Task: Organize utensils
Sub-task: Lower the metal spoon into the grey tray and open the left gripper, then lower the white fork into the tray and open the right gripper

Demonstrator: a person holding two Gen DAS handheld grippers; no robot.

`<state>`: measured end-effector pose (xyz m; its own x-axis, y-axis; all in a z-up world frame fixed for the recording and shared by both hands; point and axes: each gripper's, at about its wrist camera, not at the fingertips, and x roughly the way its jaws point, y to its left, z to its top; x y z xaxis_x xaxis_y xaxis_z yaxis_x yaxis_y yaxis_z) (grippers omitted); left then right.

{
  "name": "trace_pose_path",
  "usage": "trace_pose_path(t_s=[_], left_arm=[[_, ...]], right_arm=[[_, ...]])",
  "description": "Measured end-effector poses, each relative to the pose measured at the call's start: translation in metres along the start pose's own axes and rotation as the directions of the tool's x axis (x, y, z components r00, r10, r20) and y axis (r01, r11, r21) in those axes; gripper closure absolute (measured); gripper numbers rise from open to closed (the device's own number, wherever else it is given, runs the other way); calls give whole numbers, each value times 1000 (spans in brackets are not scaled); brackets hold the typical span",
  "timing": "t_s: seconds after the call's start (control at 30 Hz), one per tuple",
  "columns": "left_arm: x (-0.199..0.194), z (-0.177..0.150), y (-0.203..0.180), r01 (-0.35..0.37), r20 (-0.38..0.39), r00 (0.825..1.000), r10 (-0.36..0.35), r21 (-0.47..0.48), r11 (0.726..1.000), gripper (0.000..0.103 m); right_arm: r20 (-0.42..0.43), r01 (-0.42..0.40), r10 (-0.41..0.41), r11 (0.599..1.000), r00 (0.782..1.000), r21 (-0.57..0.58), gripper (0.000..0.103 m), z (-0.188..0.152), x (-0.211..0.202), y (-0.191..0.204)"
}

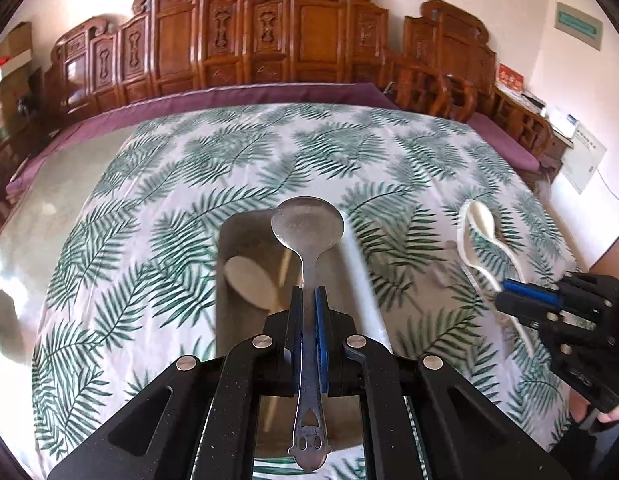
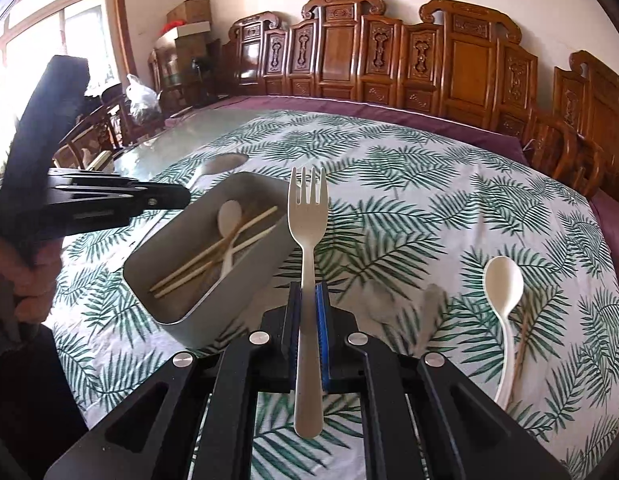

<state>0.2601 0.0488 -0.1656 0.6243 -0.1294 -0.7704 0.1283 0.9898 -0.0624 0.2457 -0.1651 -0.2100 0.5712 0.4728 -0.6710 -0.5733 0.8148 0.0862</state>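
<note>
While both grippers are held above the leaf-print tablecloth (image 2: 409, 184), the scene is laid out as follows, from left to right.

Left gripper (image 1: 308, 300): its jaws are closed tight on the handle of a metal spoon (image 1: 308, 224); the spoon's round bowl is pointed forward and is held over the tray, apart from its contents. In the right wrist view this gripper (image 2: 165, 196) is seen from the side, with a hand (image 2: 21, 276) below it.

Tray (image 2: 189, 312): a grey rectangular tray is set on the cloth, at the left of the right wrist view. A white spoon (image 2: 229, 216) and several wooden chopsticks (image 2: 213, 252) are laid inside it, crossed over one another.

Right gripper (image 2: 308, 300): its jaws are clamped on the handle of a white plastic fork (image 2: 308, 208), tines forward, just beside the tray's right edge and raised off the cloth.

Loose spoon (image 2: 503, 284): a second white spoon is left on the cloth, well apart from the tray, to the right; a single chopstick (image 2: 523, 340) is seen just beside its handle.

Background: carved wooden chairs (image 2: 469, 56) are lined along the far side of the table.
</note>
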Motion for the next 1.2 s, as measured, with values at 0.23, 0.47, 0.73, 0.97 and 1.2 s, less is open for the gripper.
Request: trace_pose_path(t_s=[0.23, 0.47, 0.73, 0.97, 1.2], left_arm=[[28, -7, 16, -36, -62, 998, 34, -25, 999, 98], [49, -14, 17, -58, -104, 993, 55, -25, 998, 98], [64, -16, 19, -78, -138, 988, 72, -35, 996, 98], [59, -13, 19, -75, -117, 991, 70, -40, 996, 98], [42, -5, 27, -63, -76, 995, 59, -57, 996, 91]], right_arm=[[-16, -17, 16, 1000, 1000, -20, 94, -2, 8, 10], [-33, -20, 19, 1000, 999, -20, 94, -6, 13, 8], [-35, -23, 22, 1000, 999, -20, 94, -8, 13, 7], [-33, -31, 31, 999, 999, -15, 94, -9, 14, 7], [-28, -36, 36, 999, 999, -7, 94, -4, 13, 13]])
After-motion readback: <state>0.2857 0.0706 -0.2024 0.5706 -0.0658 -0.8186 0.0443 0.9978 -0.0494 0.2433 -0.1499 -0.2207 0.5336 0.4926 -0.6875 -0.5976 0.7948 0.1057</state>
